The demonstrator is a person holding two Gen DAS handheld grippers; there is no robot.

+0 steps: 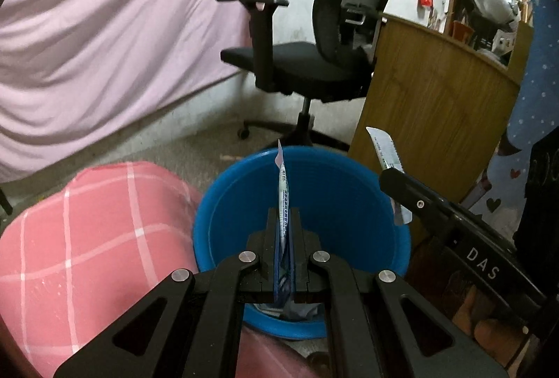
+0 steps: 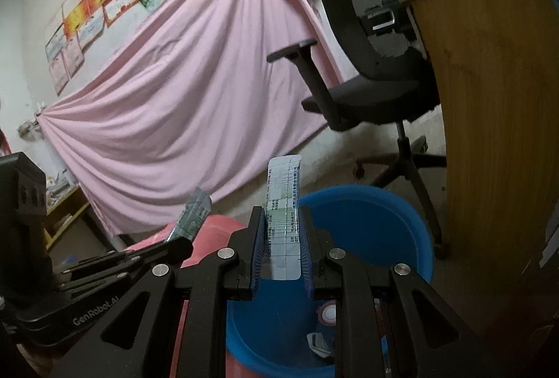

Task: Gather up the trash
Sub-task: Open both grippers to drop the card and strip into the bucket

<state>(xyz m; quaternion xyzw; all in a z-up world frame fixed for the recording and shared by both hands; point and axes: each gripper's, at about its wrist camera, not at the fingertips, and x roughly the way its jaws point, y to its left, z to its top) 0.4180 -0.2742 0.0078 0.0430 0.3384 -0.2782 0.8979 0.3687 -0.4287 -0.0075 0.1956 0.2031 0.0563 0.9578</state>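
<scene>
My left gripper (image 1: 283,213) is shut on a blue-and-white sachet wrapper (image 1: 283,192), held edge-on above the blue plastic bin (image 1: 335,175). My right gripper (image 2: 283,213) is shut on a white-and-green printed sachet wrapper (image 2: 283,203), also above the blue bin (image 2: 384,217). The right gripper (image 1: 398,182) with its wrapper (image 1: 384,147) shows at the right of the left wrist view. The left gripper (image 2: 181,243) with its wrapper (image 2: 190,215) shows at the left of the right wrist view. Some trash (image 2: 319,343) lies at the bin's bottom.
A pink checked cushion (image 1: 97,238) lies left of the bin. A black office chair (image 1: 314,63) stands behind it, by a curved wooden desk (image 1: 429,98). A pink sheet (image 2: 181,98) hangs on the back wall.
</scene>
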